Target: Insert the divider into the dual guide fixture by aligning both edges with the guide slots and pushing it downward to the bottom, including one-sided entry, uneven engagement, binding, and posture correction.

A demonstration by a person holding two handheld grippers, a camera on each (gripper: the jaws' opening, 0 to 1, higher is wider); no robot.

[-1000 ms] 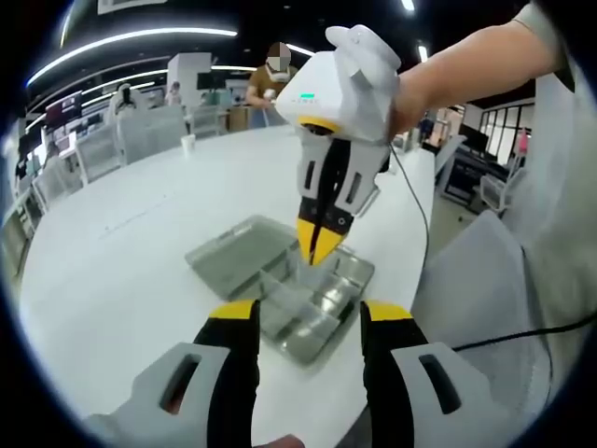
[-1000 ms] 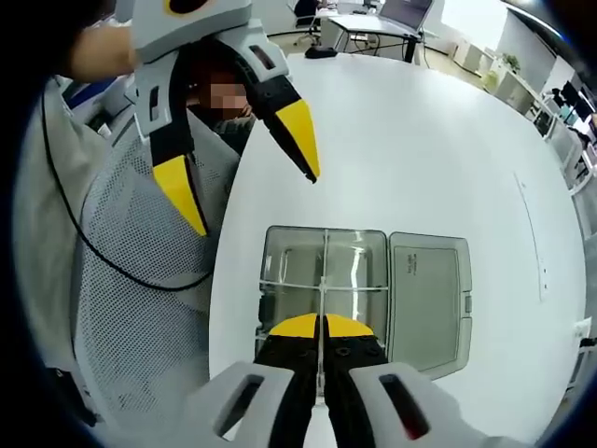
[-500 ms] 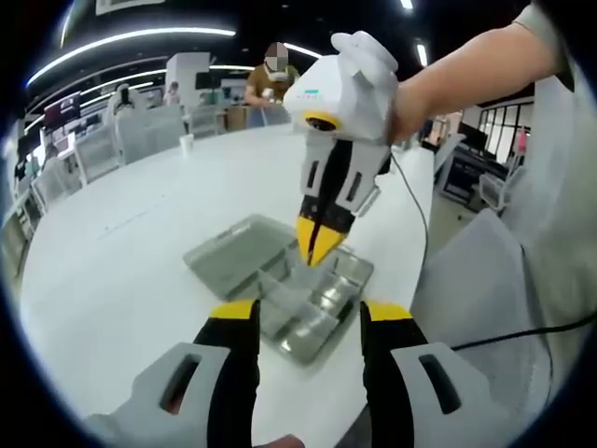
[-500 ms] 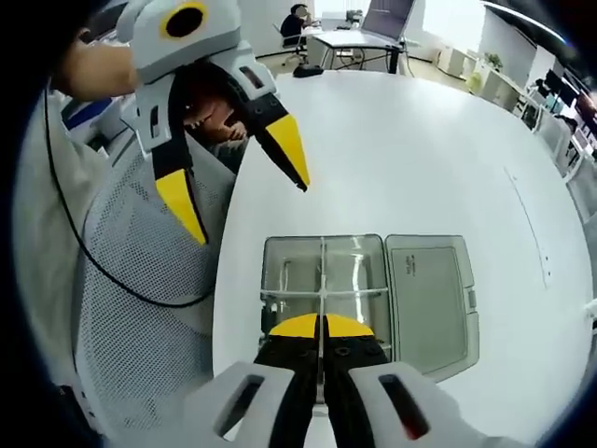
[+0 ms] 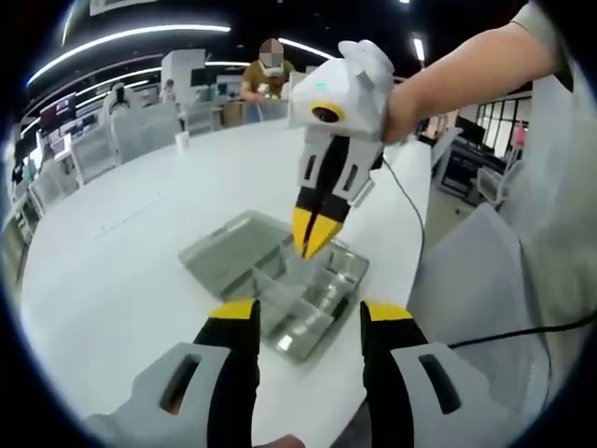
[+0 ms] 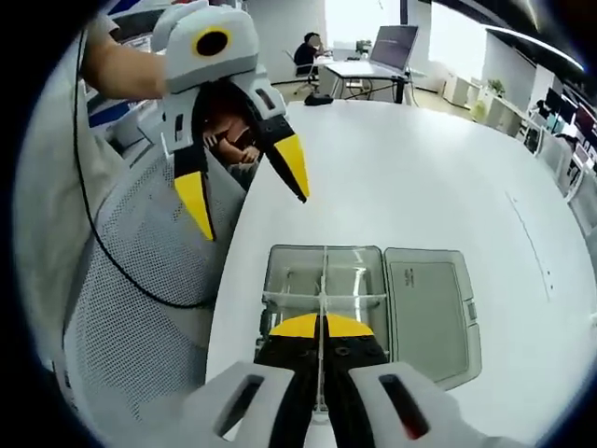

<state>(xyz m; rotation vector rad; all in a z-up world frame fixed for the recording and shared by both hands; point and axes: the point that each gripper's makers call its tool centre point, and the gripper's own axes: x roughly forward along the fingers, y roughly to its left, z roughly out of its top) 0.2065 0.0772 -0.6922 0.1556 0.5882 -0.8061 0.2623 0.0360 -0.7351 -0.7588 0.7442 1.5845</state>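
Right gripper pointed steeply down over the clear box, yellow-tipped jaws pressed together on the thin clear divider, which stands on edge along the box's centre line, crossing a second transverse clear partition. In left gripper view same right gripper hangs tip-down from a bare forearm coming in from upper right, tips just above the box. Seating depth of the divider in the guide slots: cannot tell. Box near the edge of the white surface, hinged lid folded flat open beside it; small embossed writing on the lid, too small to read. Left gripper held low and level, aimed at the box, jaws spread wide, nothing between them, clear of the box. In right gripper view left gripper sits up and to the left, off the surface edge, jaws apart, over a grey mesh chair back; black cable looping down from it. Background: office desks, seated person at a far desk with a laptop.
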